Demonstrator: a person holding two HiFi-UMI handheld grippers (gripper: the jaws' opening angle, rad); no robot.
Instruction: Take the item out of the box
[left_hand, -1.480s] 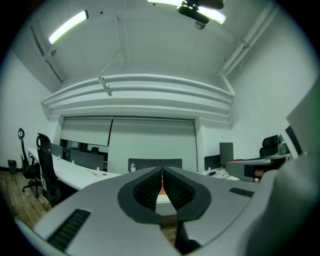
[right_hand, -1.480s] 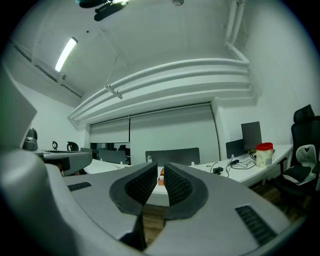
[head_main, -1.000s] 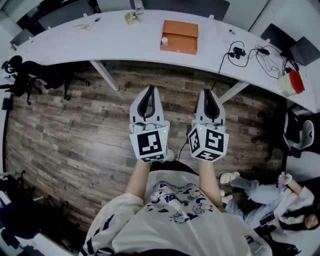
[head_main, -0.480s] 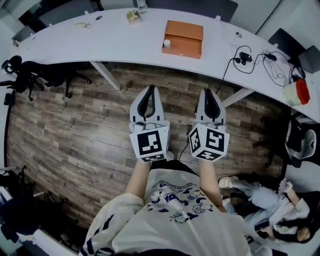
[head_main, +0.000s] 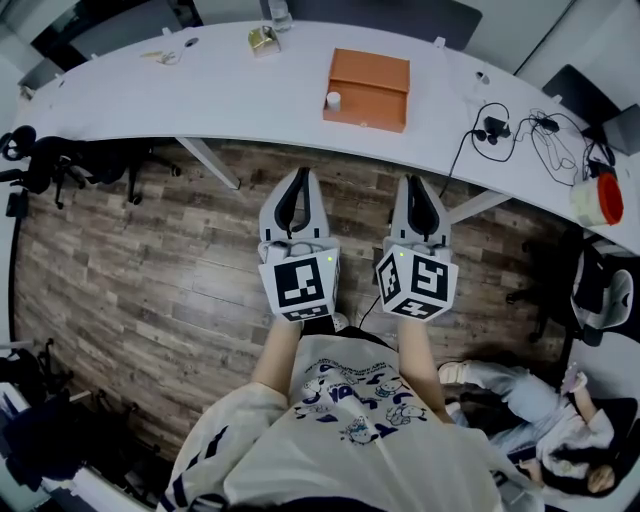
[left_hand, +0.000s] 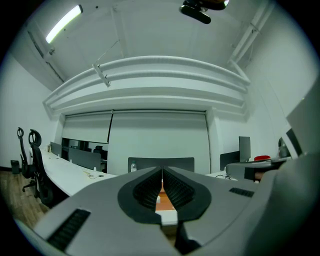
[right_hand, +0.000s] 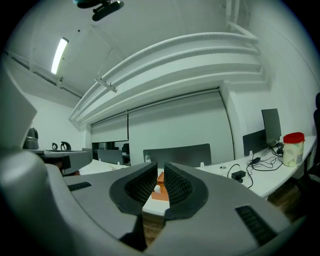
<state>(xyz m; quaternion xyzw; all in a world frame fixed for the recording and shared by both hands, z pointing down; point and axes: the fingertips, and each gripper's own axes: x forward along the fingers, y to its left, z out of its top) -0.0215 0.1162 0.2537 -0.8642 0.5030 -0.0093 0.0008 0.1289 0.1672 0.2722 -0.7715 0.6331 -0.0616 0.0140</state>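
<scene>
An orange box (head_main: 368, 88) lies on the long white curved table (head_main: 200, 90), its lid shut as far as I can tell. A small white item (head_main: 333, 100) stands at the box's front left corner; whether it rests on the box or beside it is unclear. My left gripper (head_main: 297, 178) and right gripper (head_main: 419, 182) are held side by side over the wooden floor, short of the table's edge, both shut and empty. Between the left gripper's (left_hand: 162, 172) jaws a strip of the box (left_hand: 162, 201) shows. The right gripper (right_hand: 161, 172) frames the box (right_hand: 160, 195) and the white item (right_hand: 157, 189).
Cables and a charger (head_main: 500, 130) lie on the table's right part, with a red-lidded jar (head_main: 598, 198) beyond them. A small yellow object (head_main: 262, 40) sits at the back. Table legs (head_main: 210, 162) slant below. Office chairs (head_main: 60, 160) stand left; a person (head_main: 540, 420) sits lower right.
The table and the orange box have drawn closer to me in the head view. Both grippers keep their place in the picture, still shut and side by side.
</scene>
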